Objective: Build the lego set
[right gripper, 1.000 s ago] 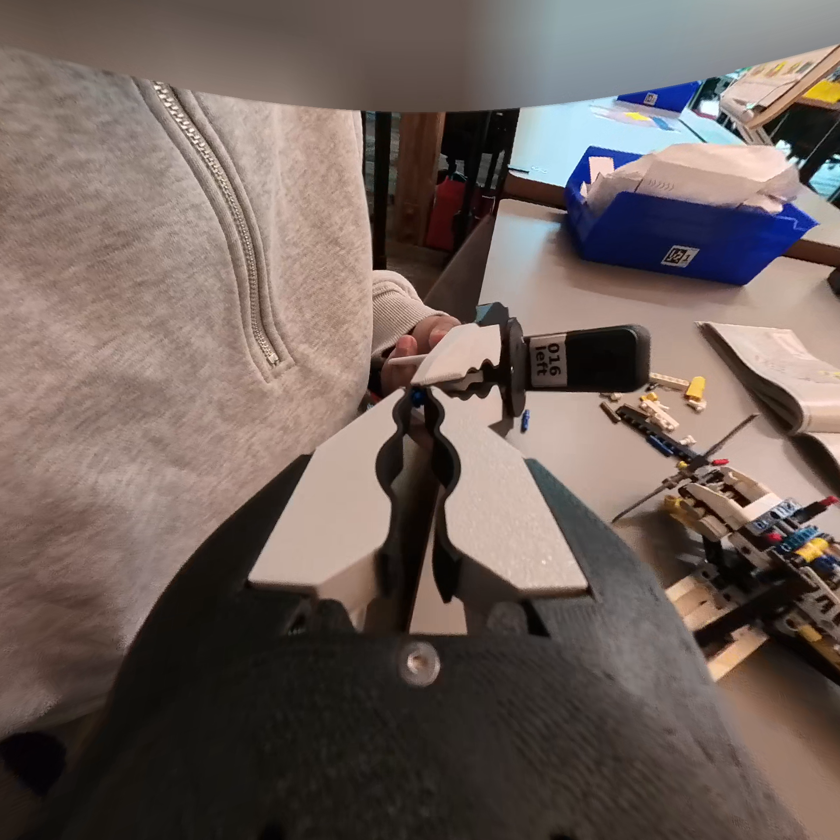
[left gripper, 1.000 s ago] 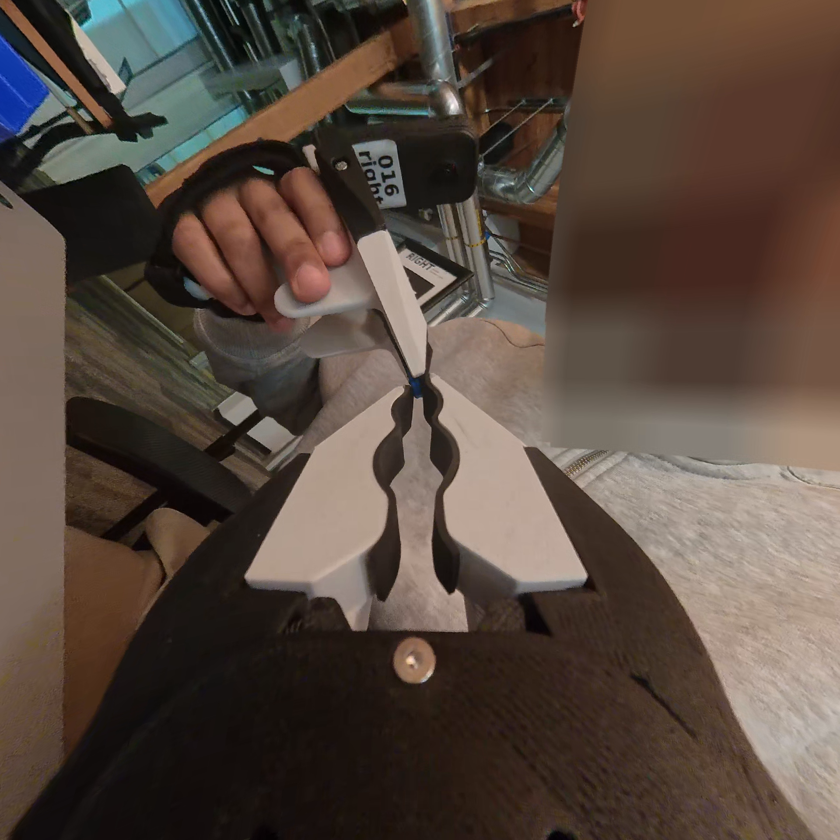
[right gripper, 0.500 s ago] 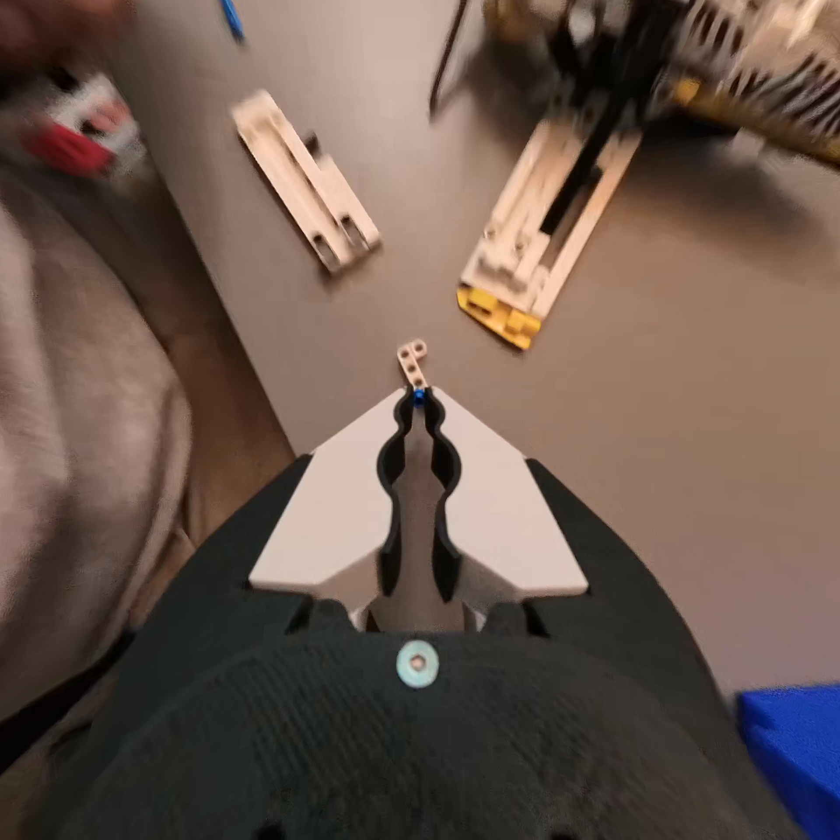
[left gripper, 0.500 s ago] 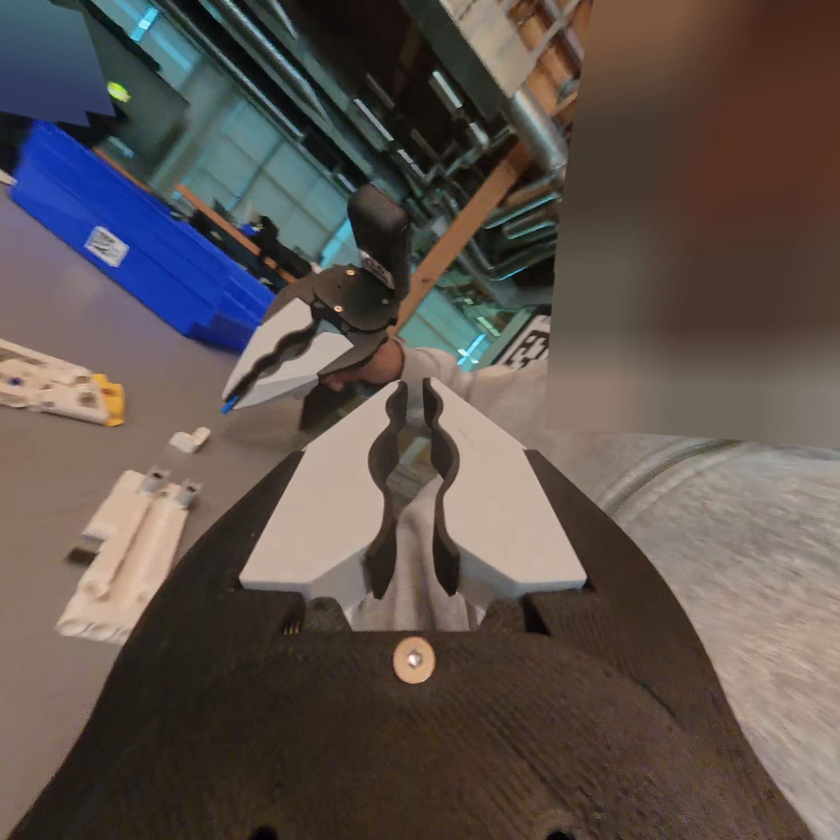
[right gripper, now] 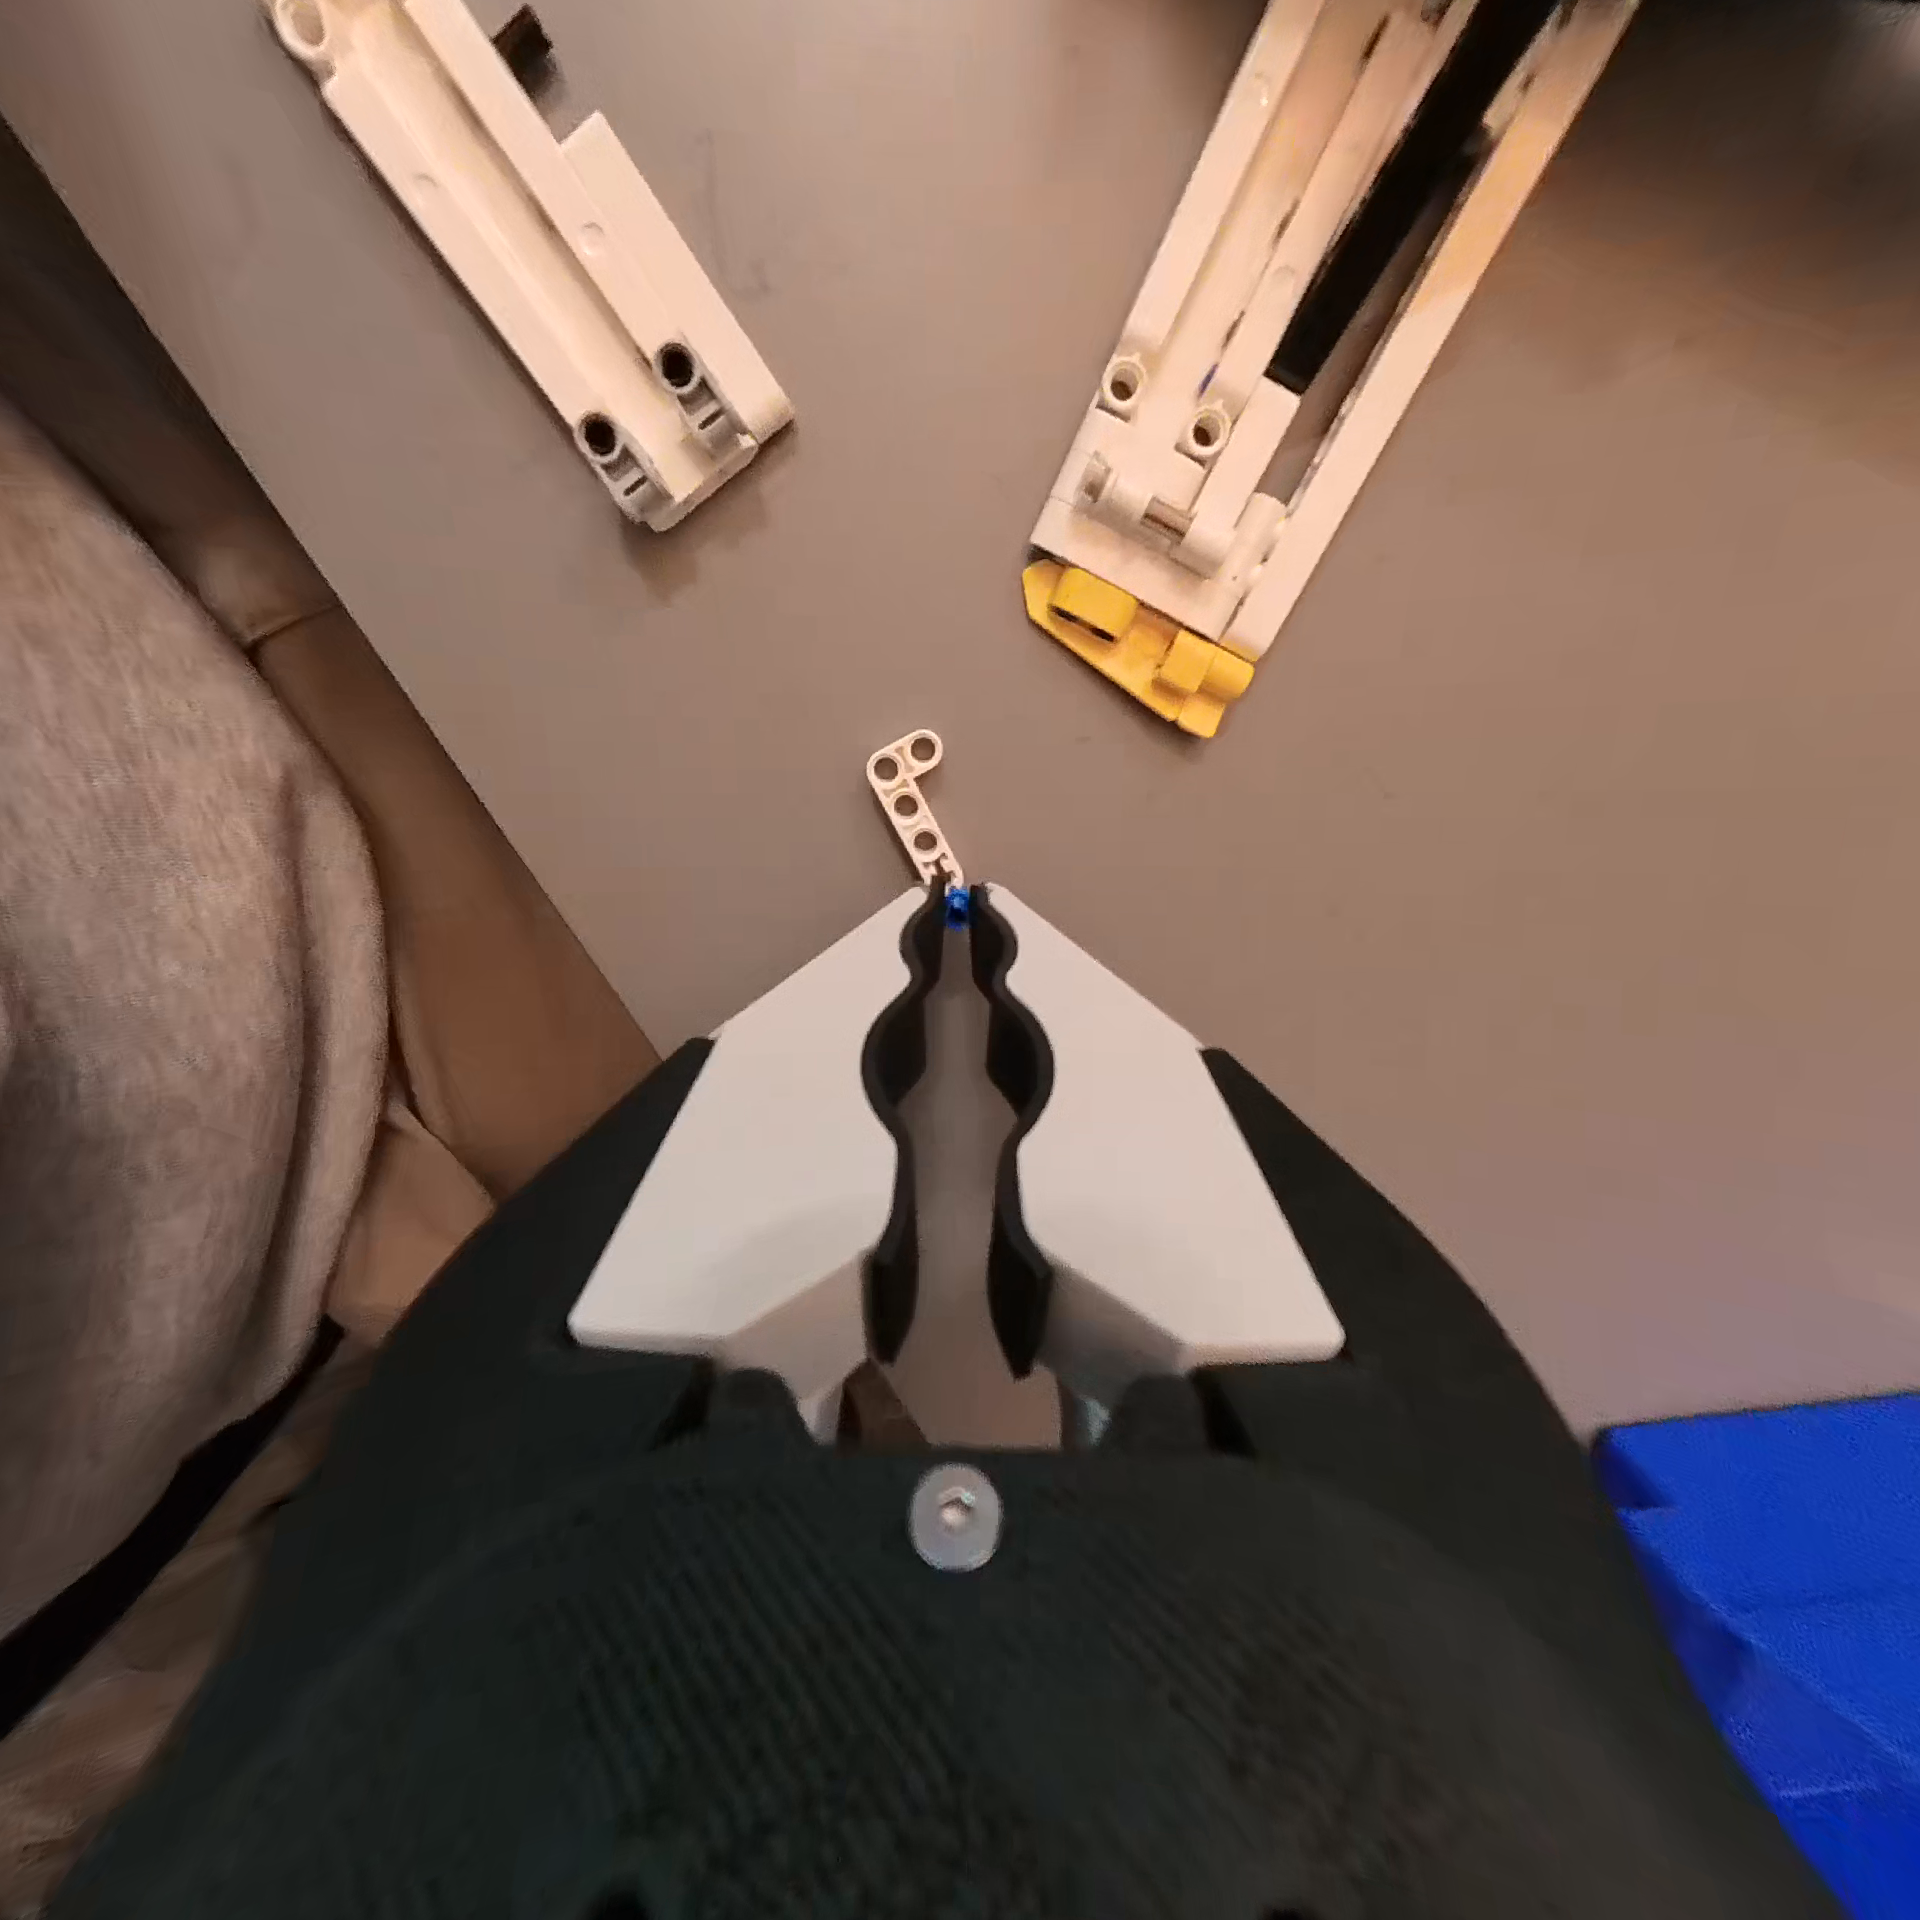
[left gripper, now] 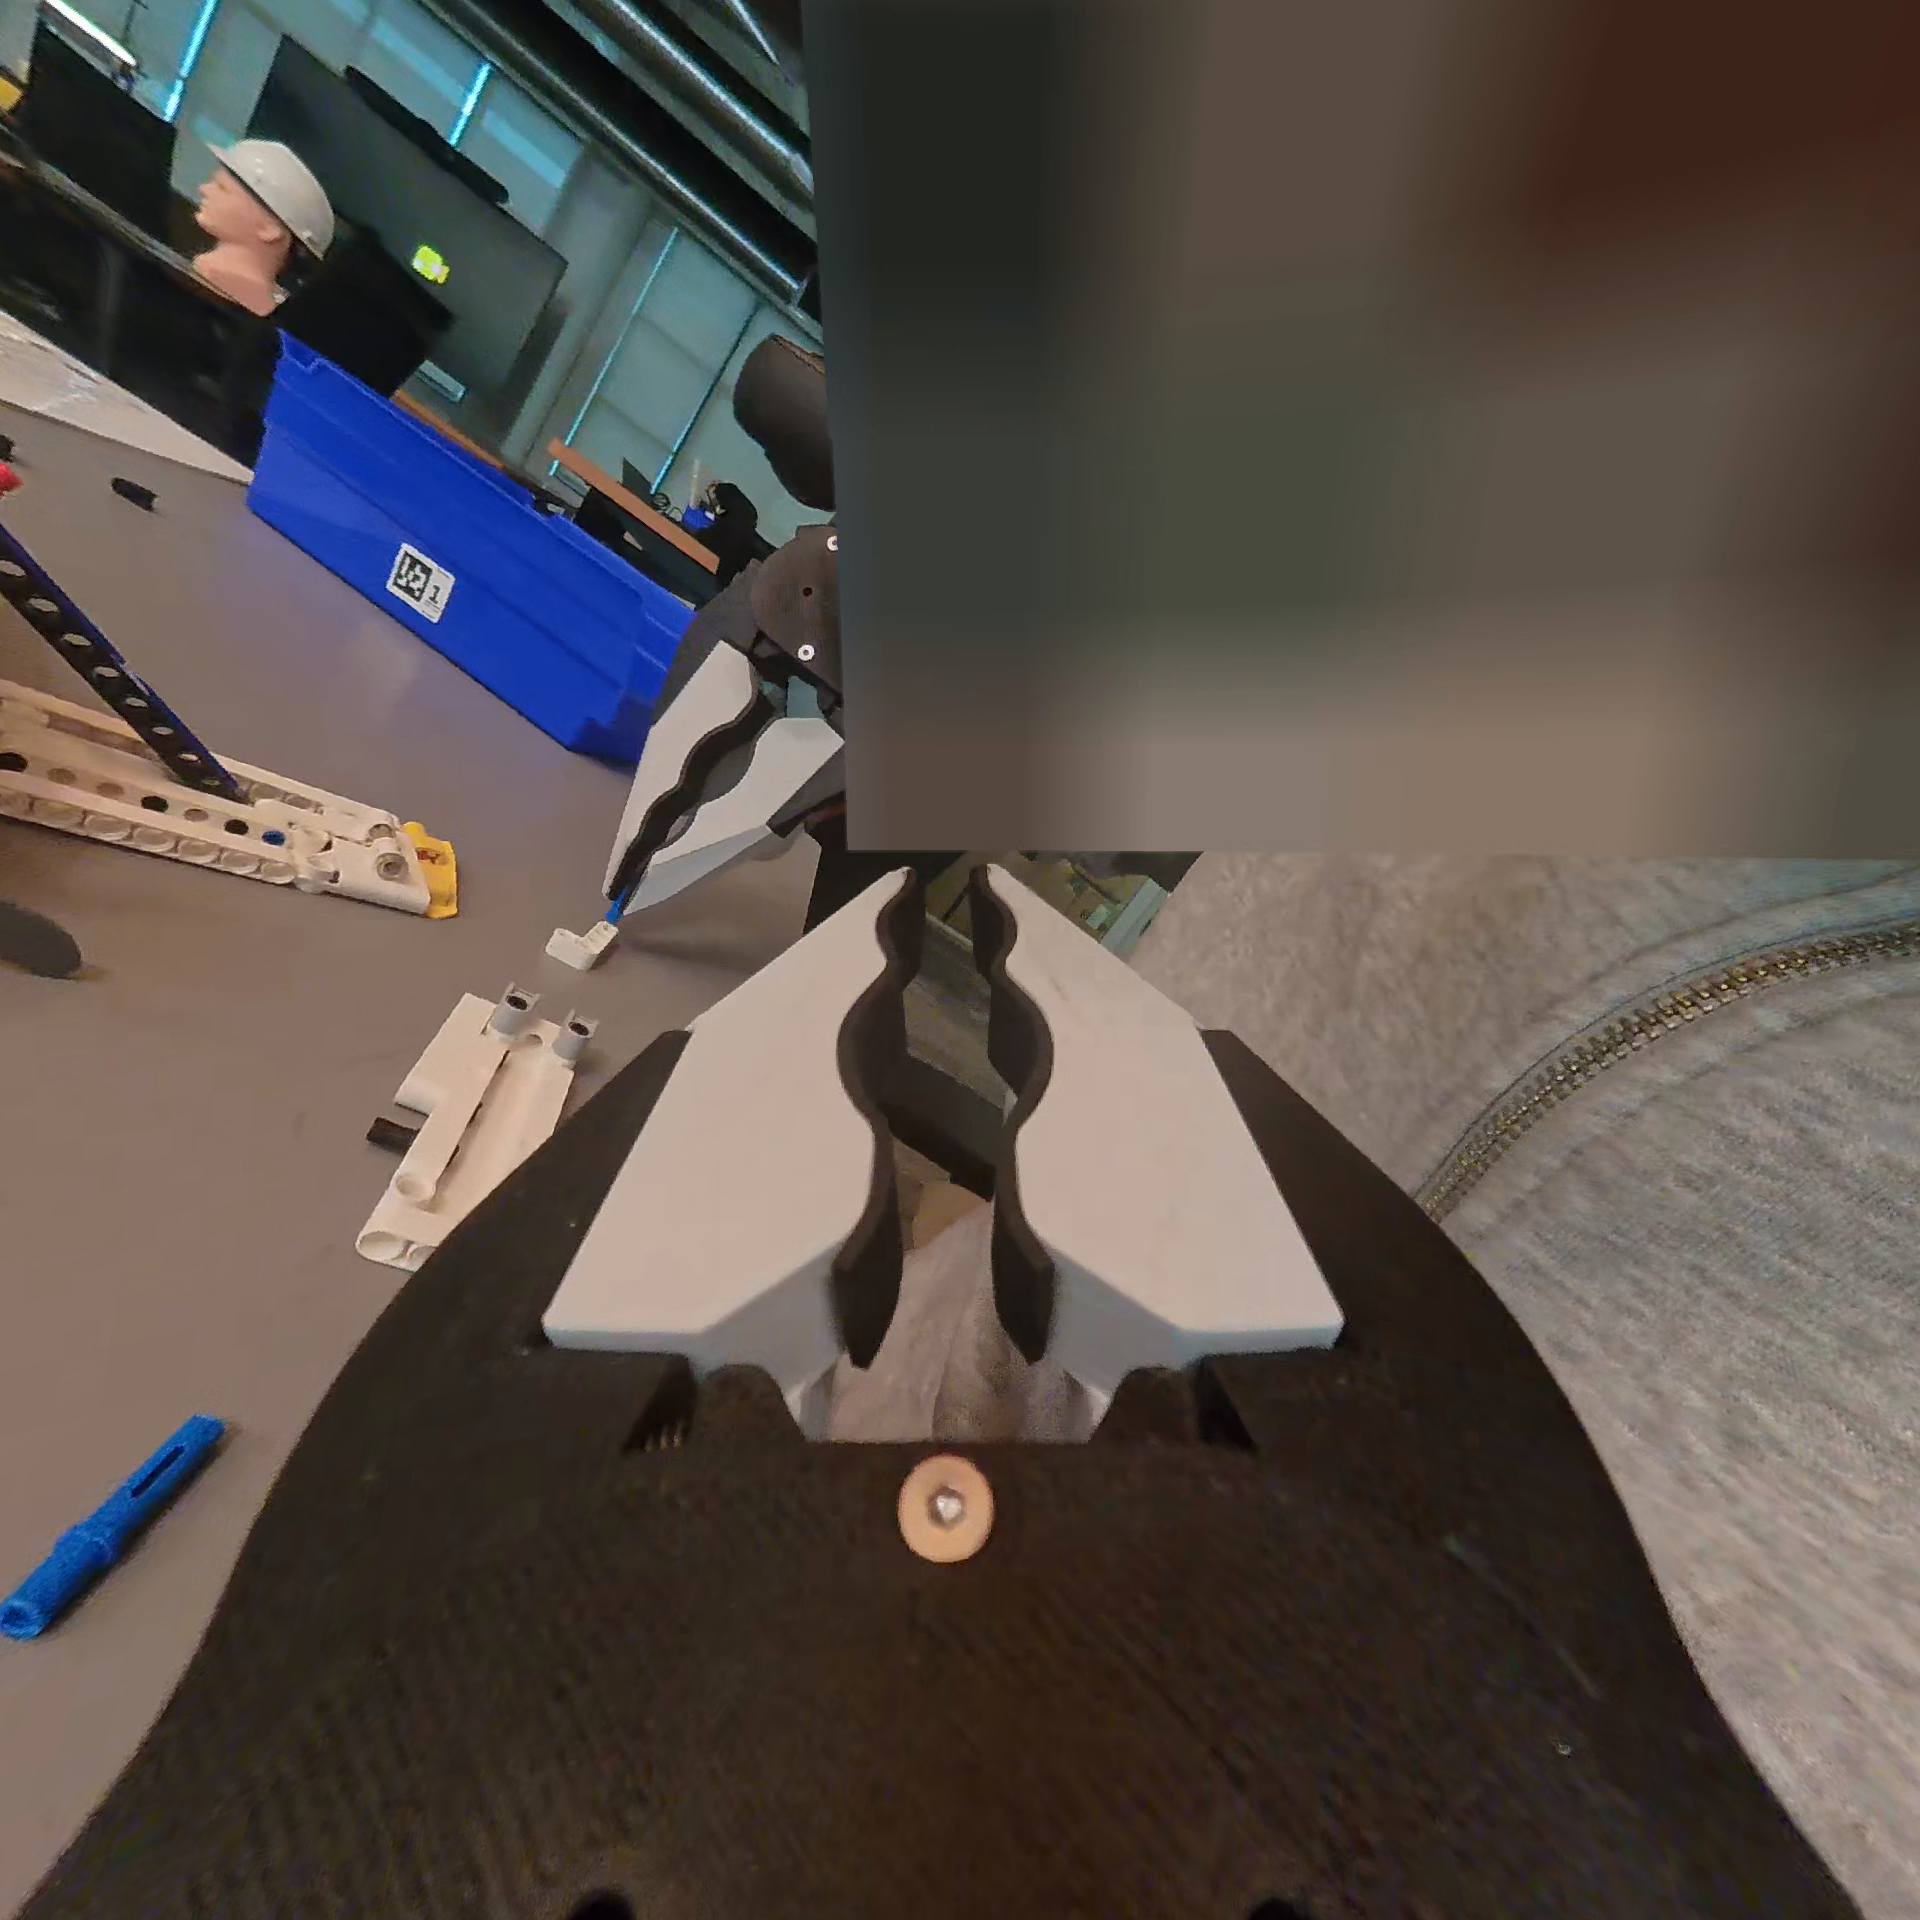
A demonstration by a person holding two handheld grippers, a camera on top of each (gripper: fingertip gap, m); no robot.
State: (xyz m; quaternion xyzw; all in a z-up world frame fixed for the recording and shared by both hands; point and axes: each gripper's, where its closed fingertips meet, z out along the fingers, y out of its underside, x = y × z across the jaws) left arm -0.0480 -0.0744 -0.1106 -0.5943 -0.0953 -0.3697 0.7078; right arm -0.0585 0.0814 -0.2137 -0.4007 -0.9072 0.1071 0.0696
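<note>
My right gripper (right gripper: 954, 900) points down at the grey table and is shut on a small blue pin (right gripper: 954, 908). The pin's end touches the end of a small white L-shaped beam (right gripper: 910, 798) lying flat on the table. The left wrist view shows that gripper (left gripper: 621, 902), the blue pin (left gripper: 615, 908) and the L-shaped beam (left gripper: 580, 943) from the side. My left gripper (left gripper: 945, 879) is held off the table near the person's grey hoodie, its jaws a little apart and empty.
A white panel assembly (right gripper: 540, 239) lies to the left of the L-shaped beam and a longer white assembly with a yellow tip (right gripper: 1226, 436) to the right. A blue bin (left gripper: 457, 582) stands behind. A loose blue axle (left gripper: 104, 1527) lies near the left gripper. My right fingertips sit around 20 cm from my left ones. Measured from the fingertips, the loose blue axle (left gripper: 104, 1527) is 15 cm or so from the left gripper and 20 cm from the right.
My two grippers have parted: the left one let go of the blue pin and drew back. The right one carried the pin down to the L-shaped beam on the table.
</note>
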